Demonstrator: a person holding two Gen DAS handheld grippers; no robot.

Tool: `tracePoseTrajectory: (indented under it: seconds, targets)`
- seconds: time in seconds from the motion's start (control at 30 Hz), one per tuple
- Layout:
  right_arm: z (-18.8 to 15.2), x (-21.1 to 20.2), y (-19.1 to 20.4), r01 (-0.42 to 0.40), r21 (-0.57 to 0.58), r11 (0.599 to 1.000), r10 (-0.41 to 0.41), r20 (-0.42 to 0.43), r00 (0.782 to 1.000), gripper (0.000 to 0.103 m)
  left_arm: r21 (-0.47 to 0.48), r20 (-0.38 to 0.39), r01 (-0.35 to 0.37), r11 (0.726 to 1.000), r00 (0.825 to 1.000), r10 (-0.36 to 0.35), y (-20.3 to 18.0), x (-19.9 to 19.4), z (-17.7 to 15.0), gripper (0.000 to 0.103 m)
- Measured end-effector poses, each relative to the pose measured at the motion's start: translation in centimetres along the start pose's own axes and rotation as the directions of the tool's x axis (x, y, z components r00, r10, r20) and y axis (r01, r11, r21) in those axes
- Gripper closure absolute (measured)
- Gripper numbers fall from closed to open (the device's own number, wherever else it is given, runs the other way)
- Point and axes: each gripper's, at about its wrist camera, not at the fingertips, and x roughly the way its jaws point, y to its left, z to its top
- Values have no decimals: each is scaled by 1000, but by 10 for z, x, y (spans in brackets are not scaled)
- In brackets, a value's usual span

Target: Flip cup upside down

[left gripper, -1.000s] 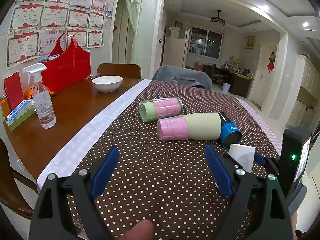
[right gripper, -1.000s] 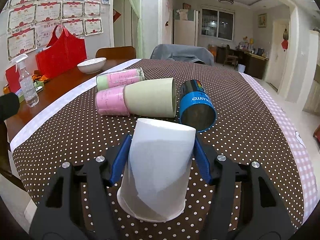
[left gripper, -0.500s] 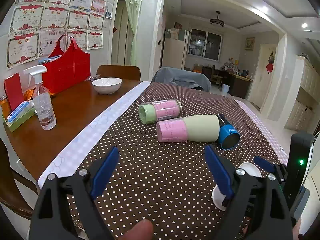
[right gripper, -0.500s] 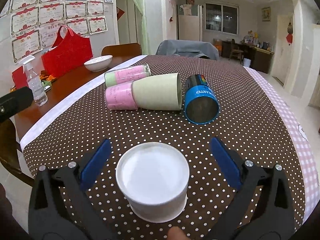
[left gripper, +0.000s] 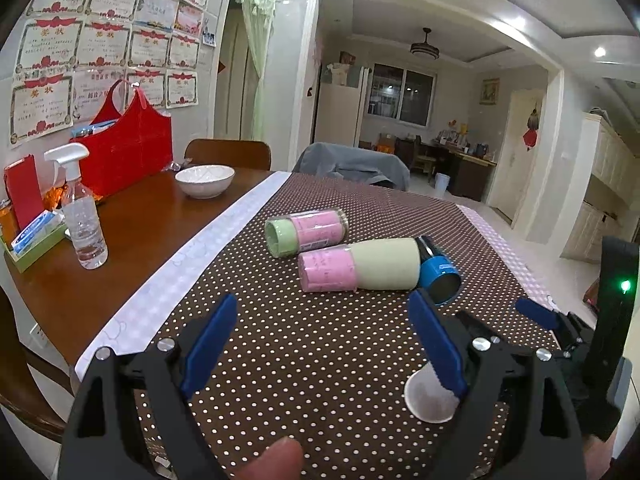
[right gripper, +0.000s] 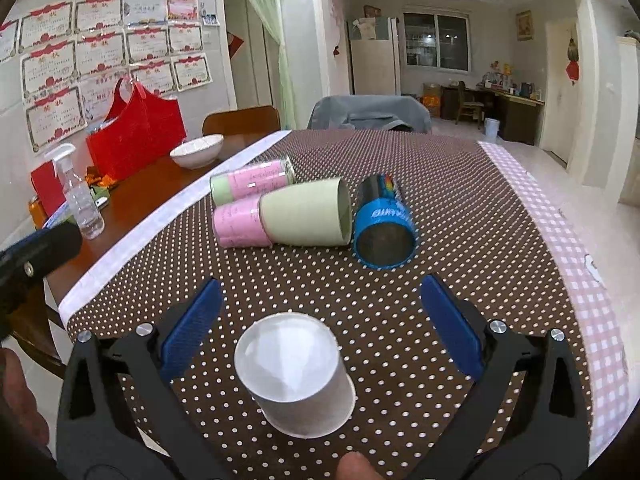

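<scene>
A white paper cup (right gripper: 294, 376) stands upside down on the brown dotted tablecloth (right gripper: 384, 300), its flat base up. My right gripper (right gripper: 320, 320) is open, its blue fingers wide apart on either side of the cup and not touching it. In the left wrist view the cup (left gripper: 426, 398) shows partly behind my right finger. My left gripper (left gripper: 324, 336) is open and empty above the cloth, left of the cup.
Three cups lie on their sides mid-table: a pink-and-green cup (right gripper: 250, 182), a pale green cup with a pink end (right gripper: 284, 220), and a blue cup (right gripper: 382, 224). A spray bottle (left gripper: 82, 224), white bowl (left gripper: 204, 180) and red bag (left gripper: 120, 152) stand on the wooden table at left.
My right gripper opened and let go of the white cup, which now stands base-up on the cloth. The gripper then drew back a little. My left gripper stayed nearly still.
</scene>
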Motion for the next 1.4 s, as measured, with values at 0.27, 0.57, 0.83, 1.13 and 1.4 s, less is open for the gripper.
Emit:
tracePoseTrajectory:
  seconds: [0.27, 0.57, 0.83, 1.13, 1.4]
  targets:
    - [20, -30, -6, 7, 14, 1000, -7, 16, 1000, 6, 27, 45, 4, 1000, 999, -5, -13, -23, 9, 17]
    - [35, -71, -13, 37, 23, 999, -38, 46, 998, 6, 76, 90, 13, 997, 996, -20, -32, -52, 20, 17]
    - [42, -108, -17, 70, 29, 997, -73, 107, 992, 6, 122, 123, 24, 992, 992, -39, -49, -81, 27, 17]
    - [42, -140, -23, 101, 65, 993, -110, 151, 982, 6, 155, 176, -6, 988, 984, -21, -64, -111, 34, 17]
    - [41, -143, -22, 116, 76, 990, -126, 141, 982, 6, 151, 190, -21, 988, 982, -8, -66, -120, 36, 17]
